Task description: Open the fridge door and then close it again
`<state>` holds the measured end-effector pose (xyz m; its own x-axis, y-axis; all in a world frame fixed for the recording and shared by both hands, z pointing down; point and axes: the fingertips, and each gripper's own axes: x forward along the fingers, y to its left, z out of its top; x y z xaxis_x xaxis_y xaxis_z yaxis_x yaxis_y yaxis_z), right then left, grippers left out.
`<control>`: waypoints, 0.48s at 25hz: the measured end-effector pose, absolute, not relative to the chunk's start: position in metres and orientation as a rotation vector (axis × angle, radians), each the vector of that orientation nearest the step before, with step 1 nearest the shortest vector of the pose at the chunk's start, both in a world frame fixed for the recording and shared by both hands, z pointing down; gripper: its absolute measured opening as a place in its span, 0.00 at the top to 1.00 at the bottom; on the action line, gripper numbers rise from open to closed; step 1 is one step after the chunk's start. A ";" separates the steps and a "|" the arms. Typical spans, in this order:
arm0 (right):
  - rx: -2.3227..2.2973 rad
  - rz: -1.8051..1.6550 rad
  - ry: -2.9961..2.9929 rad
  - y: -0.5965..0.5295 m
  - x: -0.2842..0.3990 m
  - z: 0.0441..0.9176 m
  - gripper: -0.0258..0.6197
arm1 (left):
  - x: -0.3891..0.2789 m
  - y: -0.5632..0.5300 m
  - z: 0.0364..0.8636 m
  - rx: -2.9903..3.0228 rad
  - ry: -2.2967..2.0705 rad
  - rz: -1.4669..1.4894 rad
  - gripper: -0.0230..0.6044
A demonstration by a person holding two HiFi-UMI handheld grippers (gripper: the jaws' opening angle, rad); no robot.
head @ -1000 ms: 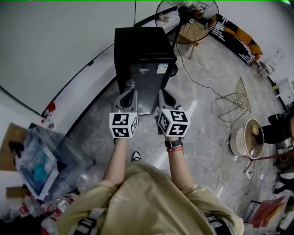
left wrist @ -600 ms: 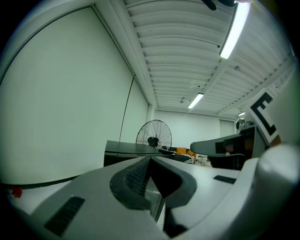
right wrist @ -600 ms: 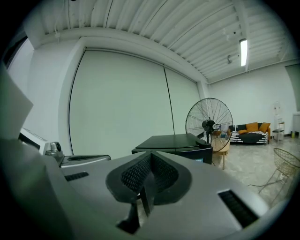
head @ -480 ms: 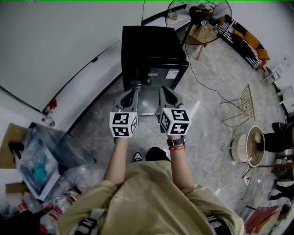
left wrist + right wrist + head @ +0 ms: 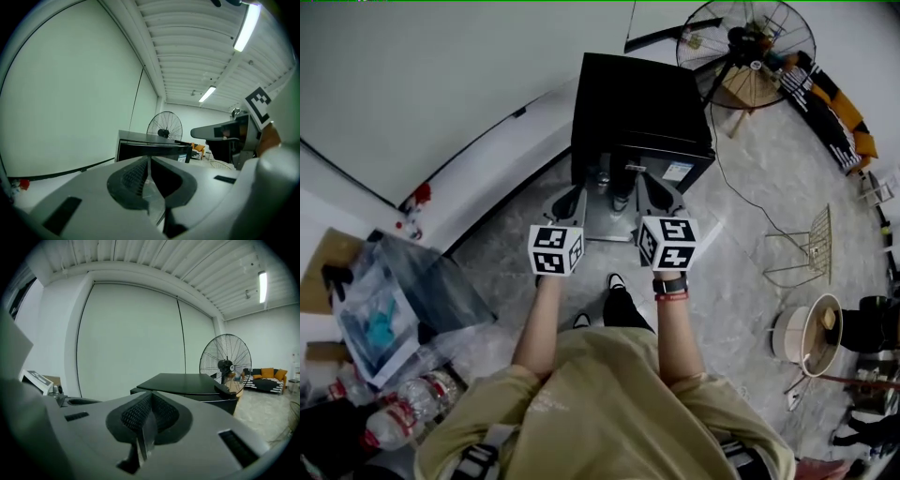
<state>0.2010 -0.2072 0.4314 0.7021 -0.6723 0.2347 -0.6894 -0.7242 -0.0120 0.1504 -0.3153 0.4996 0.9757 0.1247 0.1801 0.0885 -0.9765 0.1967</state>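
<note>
The small black box-shaped fridge (image 5: 642,94) stands on the pale marbled floor (image 5: 741,234) by the wall, straight ahead of the person. Its glossy dark door (image 5: 667,159) is shut and faces them. The left tongs (image 5: 573,195) and right tongs (image 5: 648,191) are both pressed together with nothing between them, near the door but apparently not touching it. To open it well, one pair should spread first (pressed together, they catch nothing). It should then take the door's free edge, though I cannot tell which side that is, and pull along the hinge's arc. The other pair can steady the top if the fridge slides.
</note>
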 end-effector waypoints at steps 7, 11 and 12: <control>2.656 0.380 -1.254 -0.232 0.241 0.444 0.93 | 0.180 -0.338 0.533 2.905 0.083 0.379 0.93; 2.549 0.362 -1.307 -0.247 0.258 0.443 0.93 | 0.194 -0.349 0.553 2.882 0.052 0.426 0.91; 2.527 0.355 -1.319 -0.251 0.262 0.442 0.93 | 0.197 -0.352 0.556 2.877 0.049 0.436 0.91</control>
<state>0.2622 -0.2514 0.4422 0.5560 -0.7604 0.3358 -0.8261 -0.5501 0.1222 0.1965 -0.3525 0.5565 0.9551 0.0674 0.2885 -0.0015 -0.9727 0.2321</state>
